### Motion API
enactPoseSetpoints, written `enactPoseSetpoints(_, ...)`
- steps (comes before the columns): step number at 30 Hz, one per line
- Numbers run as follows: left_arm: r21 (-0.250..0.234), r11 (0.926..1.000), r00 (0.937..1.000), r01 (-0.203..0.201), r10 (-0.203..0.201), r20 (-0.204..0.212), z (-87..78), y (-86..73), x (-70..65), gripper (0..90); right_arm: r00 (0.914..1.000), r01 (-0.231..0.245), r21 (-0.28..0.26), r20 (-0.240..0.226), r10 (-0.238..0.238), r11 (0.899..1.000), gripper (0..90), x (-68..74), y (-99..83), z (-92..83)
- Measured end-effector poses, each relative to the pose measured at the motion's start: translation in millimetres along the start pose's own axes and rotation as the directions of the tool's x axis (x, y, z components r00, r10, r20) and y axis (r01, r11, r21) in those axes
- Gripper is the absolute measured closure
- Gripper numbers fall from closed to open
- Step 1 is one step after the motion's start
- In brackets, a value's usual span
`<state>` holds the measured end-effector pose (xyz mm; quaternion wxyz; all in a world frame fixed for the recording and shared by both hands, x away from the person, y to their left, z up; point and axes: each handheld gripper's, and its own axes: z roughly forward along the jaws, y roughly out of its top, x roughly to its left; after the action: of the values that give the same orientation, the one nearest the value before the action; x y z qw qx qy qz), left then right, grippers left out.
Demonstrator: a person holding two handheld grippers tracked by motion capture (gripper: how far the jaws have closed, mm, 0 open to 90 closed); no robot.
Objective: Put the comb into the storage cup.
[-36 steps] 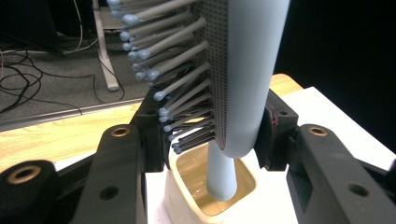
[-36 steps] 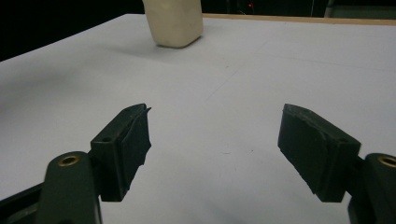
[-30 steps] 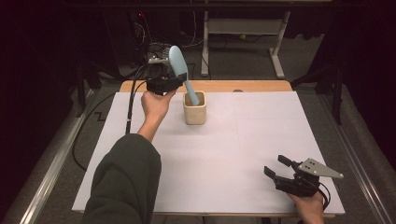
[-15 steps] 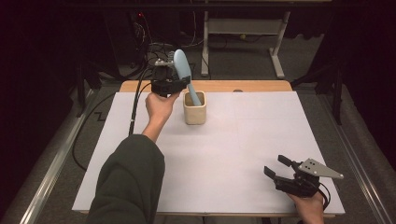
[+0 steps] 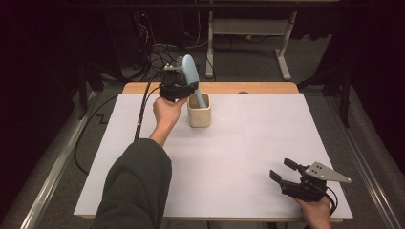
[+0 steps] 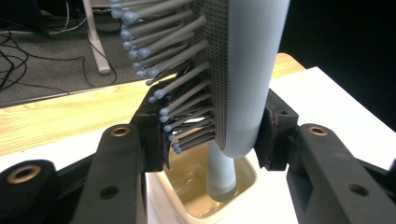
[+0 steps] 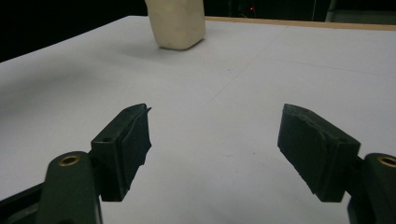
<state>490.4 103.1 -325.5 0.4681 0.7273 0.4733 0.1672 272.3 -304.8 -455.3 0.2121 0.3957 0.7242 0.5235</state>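
A pale blue hairbrush stands tilted with its handle down inside a cream cup at the table's far middle. My left gripper is shut on the brush's head, just left of the cup. In the left gripper view the two black pads press the bristled head of the hairbrush from both sides, and its handle reaches into the cup below. My right gripper rests open at the near right of the table, nothing between its jaws. In the right gripper view its gripper faces the cup.
White paper covers the wooden table. A black cable trails from the left gripper off the table's far left. Metal rails run along both sides, and a desk frame stands behind on the floor.
The brush's head has swung slightly to the right, and the left hand has shifted a little with it. The right gripper has stayed in place.
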Motion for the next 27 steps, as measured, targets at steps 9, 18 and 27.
enactPoseSetpoints(9, 0.016, 0.9999, 1.0000, -0.003, 0.003, 0.000, 6.7, -2.7, -1.5, 54.1, 1.0000, -0.001, -0.001, 0.001, 0.001, 1.000, 25.6, 0.1, -0.1, 0.4)
enactPoseSetpoints(18, 0.026, 0.9997, 1.0000, 0.002, -0.002, -0.005, 10.9, -7.7, -1.7, 54.0, 1.0000, -0.002, 0.003, -0.002, 0.002, 1.000, 25.7, 0.7, 0.0, 0.9)
enactPoseSetpoints(27, 0.036, 0.9991, 0.9997, 0.023, -0.023, -0.003, 15.4, -15.5, 3.2, 54.0, 1.0000, 0.001, 0.005, -0.001, -0.001, 1.000, 25.7, 0.8, 0.0, 1.5)
